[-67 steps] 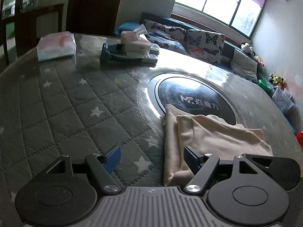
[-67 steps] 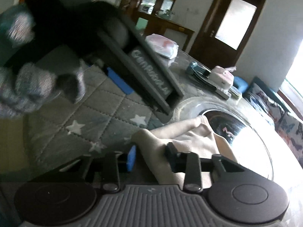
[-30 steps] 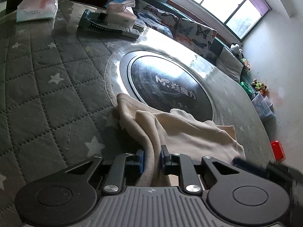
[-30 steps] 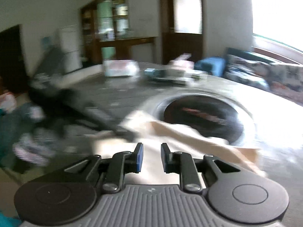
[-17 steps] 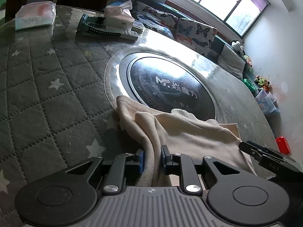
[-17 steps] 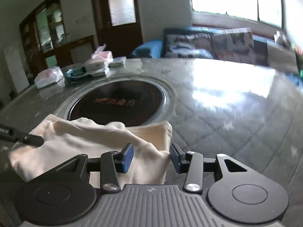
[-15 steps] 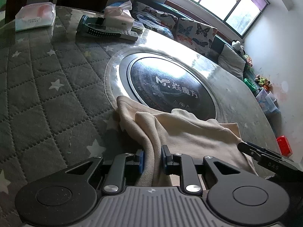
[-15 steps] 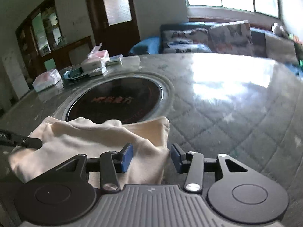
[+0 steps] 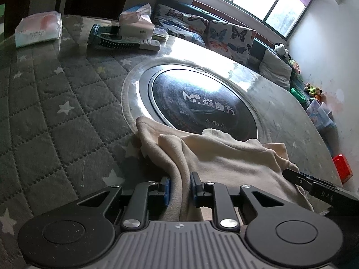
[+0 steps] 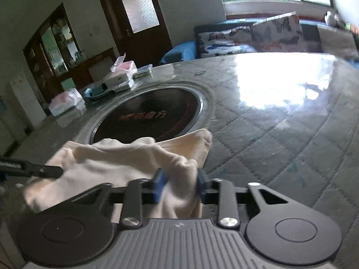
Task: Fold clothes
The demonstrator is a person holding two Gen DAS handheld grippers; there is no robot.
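Note:
A cream garment (image 9: 224, 157) lies bunched on the grey quilted table cover (image 9: 56, 112), its far edge over the rim of the round black hob (image 9: 202, 98). My left gripper (image 9: 179, 187) is shut on the garment's near left fold. In the right wrist view the same garment (image 10: 116, 157) bulges up between the blue pads of my right gripper (image 10: 179, 185), which is shut on its right corner; that view is slightly blurred. Each gripper shows in the other's view, the right one (image 9: 314, 186) at the cloth's right edge and the left one (image 10: 33, 170) at its left.
At the table's far side sit a tissue box (image 9: 136, 24), a dark tray-like object (image 9: 116, 40) and a plastic pack (image 9: 38, 30). A sofa with butterfly cushions (image 9: 228, 35) runs behind the table. A red box (image 9: 342, 168) lies on the floor.
The right gripper's fingers have closed in on the garment's right corner, and the cloth now bunches up between them. The left gripper keeps its hold and has barely moved.

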